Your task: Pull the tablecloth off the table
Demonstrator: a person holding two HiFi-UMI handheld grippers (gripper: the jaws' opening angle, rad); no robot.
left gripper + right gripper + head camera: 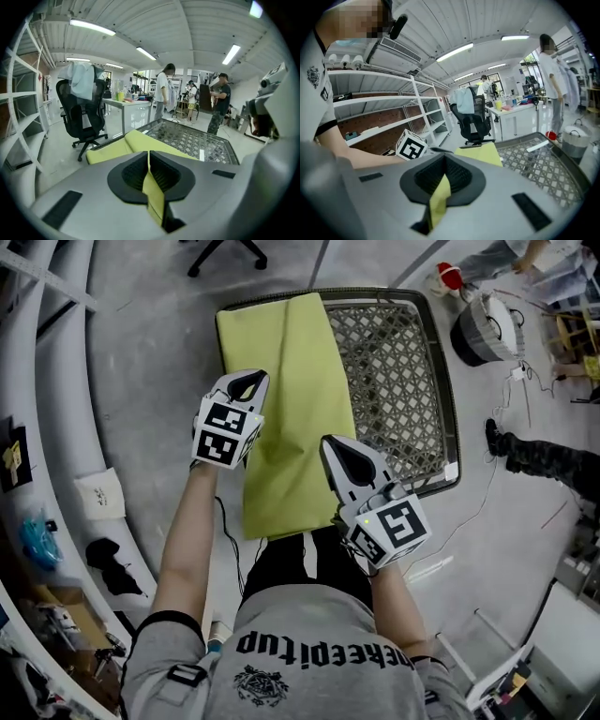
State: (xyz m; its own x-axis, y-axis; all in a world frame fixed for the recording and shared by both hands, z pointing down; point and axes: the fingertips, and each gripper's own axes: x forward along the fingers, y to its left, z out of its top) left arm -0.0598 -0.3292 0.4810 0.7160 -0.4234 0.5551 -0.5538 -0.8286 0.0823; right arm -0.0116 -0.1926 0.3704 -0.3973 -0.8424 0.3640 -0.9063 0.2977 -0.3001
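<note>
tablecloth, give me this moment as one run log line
left tool: shut on tablecloth | right tool: shut on tablecloth | tablecloth: along table left side in head view, near end past edge | lattice top: partly bare

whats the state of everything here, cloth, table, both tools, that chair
tablecloth: gathered into a strip over the table's left side, pinched by both tools
table: lattice top mostly uncovered
left tool: shut on the tablecloth
right tool: shut on the tablecloth
office chair: upright, with a garment draped over its back
</note>
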